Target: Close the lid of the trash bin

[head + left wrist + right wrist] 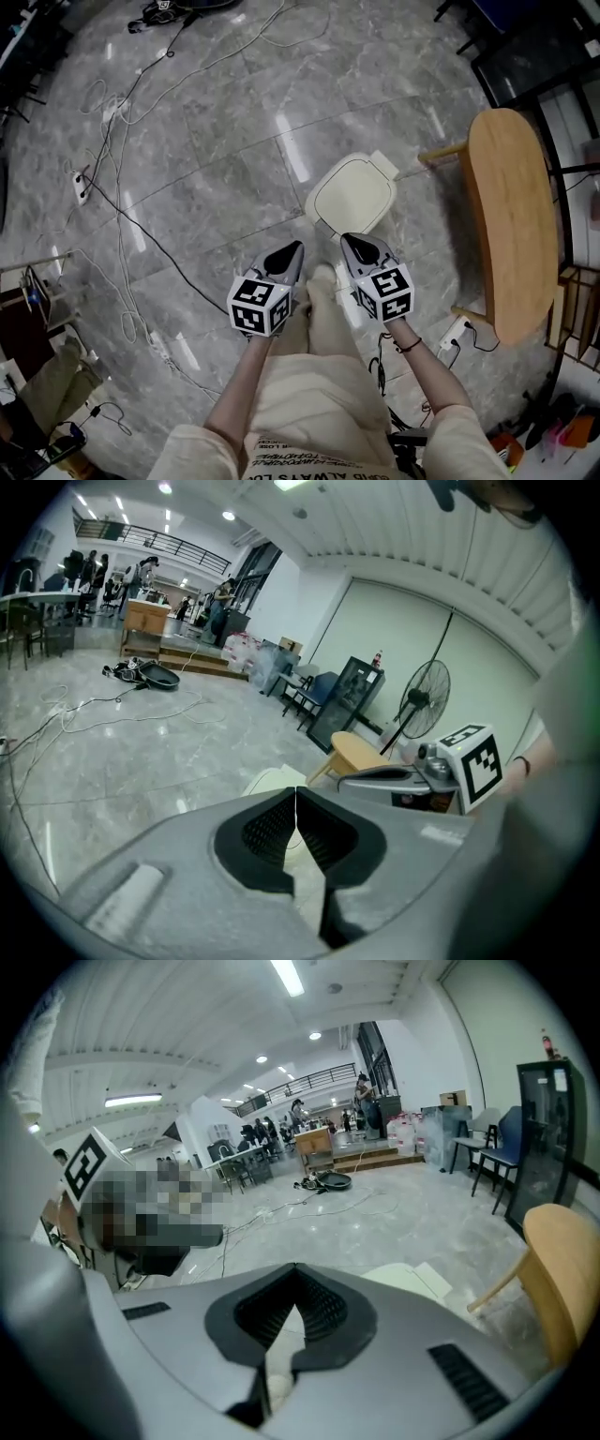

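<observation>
The cream trash bin [352, 194] stands on the grey marble floor with its lid lying flat on top, the hinge tab at its far side. My left gripper [297, 247] and right gripper [346, 239] hover side by side just on my side of the bin, above it, both pointing at it and touching nothing. Each has its jaws shut with nothing between them. In the left gripper view the left gripper [296, 789] shows the bin [267, 781] past its tips. In the right gripper view the right gripper [295, 1266] has the bin [412, 1281] beyond it to the right.
A wooden table [512, 221] stands right of the bin. Cables [122, 187] and a power strip [81, 186] trail across the floor at left, another strip [456, 332] lies at right. A standing fan [424, 696] and a black cabinet [352, 701] are farther off.
</observation>
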Motion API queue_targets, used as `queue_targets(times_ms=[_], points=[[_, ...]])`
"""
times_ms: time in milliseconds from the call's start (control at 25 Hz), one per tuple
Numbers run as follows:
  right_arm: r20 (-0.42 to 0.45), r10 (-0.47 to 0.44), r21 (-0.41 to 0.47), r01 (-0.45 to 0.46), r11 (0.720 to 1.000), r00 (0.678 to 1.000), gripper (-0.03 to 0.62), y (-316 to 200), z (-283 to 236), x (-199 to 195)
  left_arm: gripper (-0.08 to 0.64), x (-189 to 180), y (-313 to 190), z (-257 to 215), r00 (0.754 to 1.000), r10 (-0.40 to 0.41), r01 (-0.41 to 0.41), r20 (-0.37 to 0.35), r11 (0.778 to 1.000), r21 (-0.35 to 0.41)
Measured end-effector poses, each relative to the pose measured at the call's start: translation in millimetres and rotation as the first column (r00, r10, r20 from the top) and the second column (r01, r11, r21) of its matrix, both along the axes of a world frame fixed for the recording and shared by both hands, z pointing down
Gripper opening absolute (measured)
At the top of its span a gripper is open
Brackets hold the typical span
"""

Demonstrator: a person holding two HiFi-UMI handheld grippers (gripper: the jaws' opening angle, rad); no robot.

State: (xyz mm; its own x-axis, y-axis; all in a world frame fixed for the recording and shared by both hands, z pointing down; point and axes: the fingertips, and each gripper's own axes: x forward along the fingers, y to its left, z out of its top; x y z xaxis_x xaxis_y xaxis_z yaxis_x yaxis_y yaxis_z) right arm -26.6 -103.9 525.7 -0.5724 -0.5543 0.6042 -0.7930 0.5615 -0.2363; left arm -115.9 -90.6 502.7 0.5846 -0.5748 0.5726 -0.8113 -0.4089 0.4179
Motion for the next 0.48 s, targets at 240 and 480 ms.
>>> queue_targets(times_ms=[240, 480], points=[[0.056, -0.026, 0.071, 0.022, 0.997, 0.998, 0.005, 9.2, -61.3, 0.0, 0.023, -4.8, -2.9, -54.4, 1.000, 0.007, -0.006, -0.009, 0.994, 0.112], [0.096, -0.063, 0.190, 0.044, 0.981, 0.993, 0.005, 0.2, -122.9, -7.5, 0.023, -7.2, -9.7, -106.6, 1.000, 0.019, -0.015, -0.018, 0.974, 0.228]])
